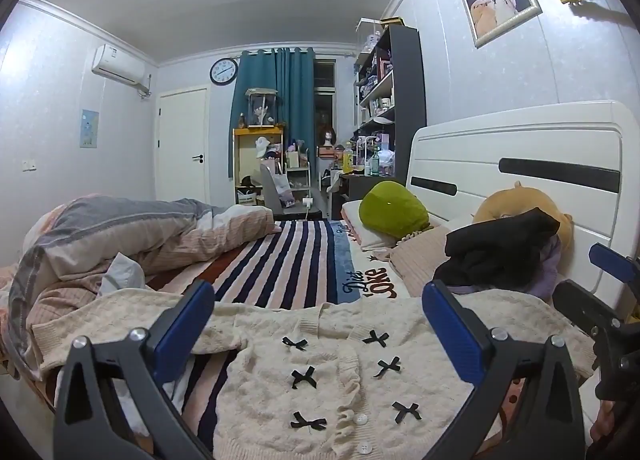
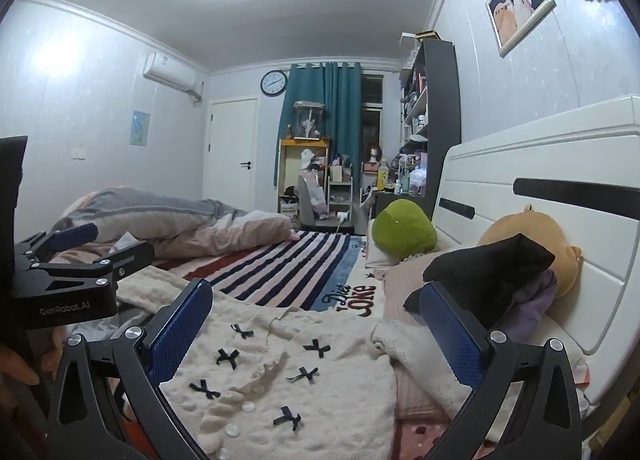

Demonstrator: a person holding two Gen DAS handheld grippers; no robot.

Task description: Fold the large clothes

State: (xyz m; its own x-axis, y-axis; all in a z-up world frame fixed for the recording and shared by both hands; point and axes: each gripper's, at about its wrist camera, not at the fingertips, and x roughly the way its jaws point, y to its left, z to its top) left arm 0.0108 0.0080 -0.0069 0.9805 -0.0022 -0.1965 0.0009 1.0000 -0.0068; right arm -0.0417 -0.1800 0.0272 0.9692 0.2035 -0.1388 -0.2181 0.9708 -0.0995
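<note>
A cream knit cardigan (image 1: 320,372) with small black bows and white buttons lies spread on the bed, front up. It also shows in the right wrist view (image 2: 304,392). My left gripper (image 1: 320,300) hovers just above it, jaws wide open and empty. My right gripper (image 2: 320,296) is also wide open and empty above the cardigan's right part, near its right sleeve (image 2: 424,356). The right gripper shows at the right edge of the left wrist view (image 1: 612,300). The left gripper shows at the left of the right wrist view (image 2: 80,256).
A striped blanket (image 1: 280,264) covers the bed beyond the cardigan. A bunched duvet (image 1: 120,236) lies at left. Dark clothes (image 1: 496,256), a green plush (image 1: 394,215) and an orange plush (image 1: 520,203) rest against the white headboard (image 1: 520,147) at right.
</note>
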